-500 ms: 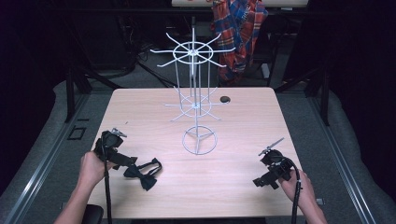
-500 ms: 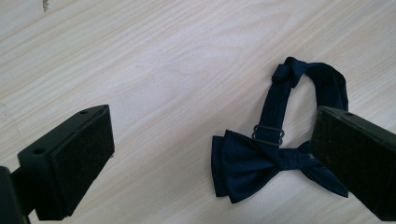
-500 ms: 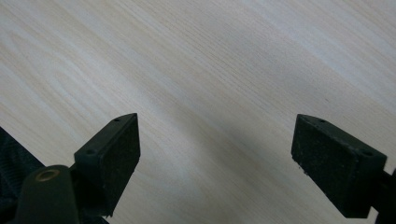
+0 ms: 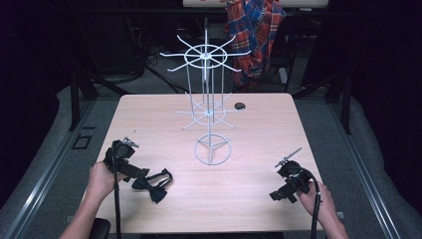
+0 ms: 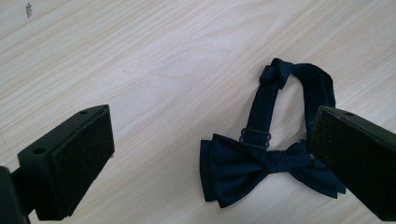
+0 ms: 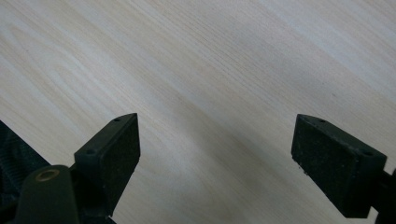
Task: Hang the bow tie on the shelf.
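Nothing has visibly moved; the left gripper (image 5: 205,163), jaws wide, hides one wing of the bow tie (image 5: 261,163); the right gripper (image 6: 215,163) gapes too.

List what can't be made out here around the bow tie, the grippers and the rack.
- Bow tie: right wing tip hidden behind the left gripper's jaw in the left gripper view.
- Small dark object beyond the wire rack: too small to identify in the high view.
- Right gripper: jaw gap unreadable in the high view.

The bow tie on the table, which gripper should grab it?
Probably the left gripper: its jaws stand open right over the bow tie. The right gripper sits far off across the table.
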`<state>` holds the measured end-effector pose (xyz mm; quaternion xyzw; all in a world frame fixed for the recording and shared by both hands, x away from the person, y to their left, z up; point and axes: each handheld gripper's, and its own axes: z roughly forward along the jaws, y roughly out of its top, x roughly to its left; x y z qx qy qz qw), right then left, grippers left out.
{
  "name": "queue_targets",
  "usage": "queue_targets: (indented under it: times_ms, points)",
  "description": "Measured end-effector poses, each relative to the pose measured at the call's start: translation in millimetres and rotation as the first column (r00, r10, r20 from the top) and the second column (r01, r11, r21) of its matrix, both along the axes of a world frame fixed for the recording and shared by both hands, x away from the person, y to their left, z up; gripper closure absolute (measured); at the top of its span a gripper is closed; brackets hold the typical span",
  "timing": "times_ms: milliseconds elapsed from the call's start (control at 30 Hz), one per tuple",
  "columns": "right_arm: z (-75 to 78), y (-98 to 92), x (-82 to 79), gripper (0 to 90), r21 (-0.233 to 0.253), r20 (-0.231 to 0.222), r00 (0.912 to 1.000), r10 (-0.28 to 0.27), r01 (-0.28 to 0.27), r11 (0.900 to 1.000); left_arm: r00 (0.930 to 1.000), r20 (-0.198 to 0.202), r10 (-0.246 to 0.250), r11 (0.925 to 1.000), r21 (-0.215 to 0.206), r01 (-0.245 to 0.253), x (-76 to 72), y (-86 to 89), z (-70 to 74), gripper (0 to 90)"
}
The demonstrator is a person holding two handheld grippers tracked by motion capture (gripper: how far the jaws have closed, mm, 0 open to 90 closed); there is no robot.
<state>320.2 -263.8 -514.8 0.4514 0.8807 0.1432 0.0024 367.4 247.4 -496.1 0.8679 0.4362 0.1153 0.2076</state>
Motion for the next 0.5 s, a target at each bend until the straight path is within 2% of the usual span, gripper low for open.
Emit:
queue_targets:
  times_ms: [33, 67, 100, 200, 267, 367, 400, 433, 500]
  points:
    - [1.3, -0.8, -0.6, 15.3, -0.021, 0.009, 0.9999, -0.006, 0.006, 1.000, 1.0000, -0.003, -0.003, 1.0000, 0.002, 0.003, 0.1, -1.1, 0.1, 0.0]
    - [0.8, -1.9, 0.2, 15.3, -0.016, 0.014, 0.9999, 0.005, -0.005, 1.000, 0.9999, -0.007, -0.008, 1.0000, -0.002, 0.008, 0.5, -3.2, -0.5, 0.0]
    - [0.8, -1.7, -0.2, 15.3, 0.014, 0.019, 0.9998, -0.011, 0.011, 1.000, 0.9998, -0.015, -0.013, 0.9999, -0.008, 0.013, 1.0, -4.8, -1.2, 0.0]
    - [2.2, -1.2, -0.3, 15.3, 0.012, 0.020, 0.9997, -0.014, 0.014, 1.000, 0.9991, -0.034, -0.024, 0.9994, -0.026, 0.023, 1.6, -9.3, -3.3, 0.0]
    - [2.3, -1.3, -0.1, 15.3, 0.001, 0.022, 0.9997, -0.008, 0.008, 1.000, 0.9988, -0.038, -0.032, 0.9993, -0.019, 0.032, 1.5, -13.0, -4.8, 0.0]
    - [1.6, -2.1, 0.3, 15.3, 0.012, 0.017, 0.9998, -0.014, 0.014, 1.000, 0.9978, -0.048, -0.046, 0.9989, -0.013, 0.046, 2.0, -19.4, -8.1, 0.0]
    - [1.5, -2.8, 0.7, 15.3, -0.004, 0.021, 0.9997, -0.009, 0.009, 1.000, 0.9978, -0.048, -0.046, 0.9989, -0.013, 0.046, 2.0, -19.4, -8.1, 0.0]
    - [0.5, -2.0, 0.4, 15.3, 0.013, 0.022, 0.9996, -0.019, 0.019, 1.000, 0.9971, -0.055, -0.052, 0.9987, -0.006, 0.051, 2.4, -21.5, -10.3, 0.0]
    - [0.7, -1.7, 0.5, 15.3, 0.010, 0.013, 0.9997, -0.019, 0.019, 1.000, 0.9958, -0.066, -0.063, 0.9980, 0.006, 0.064, 2.1, -24.5, -13.0, 0.2]
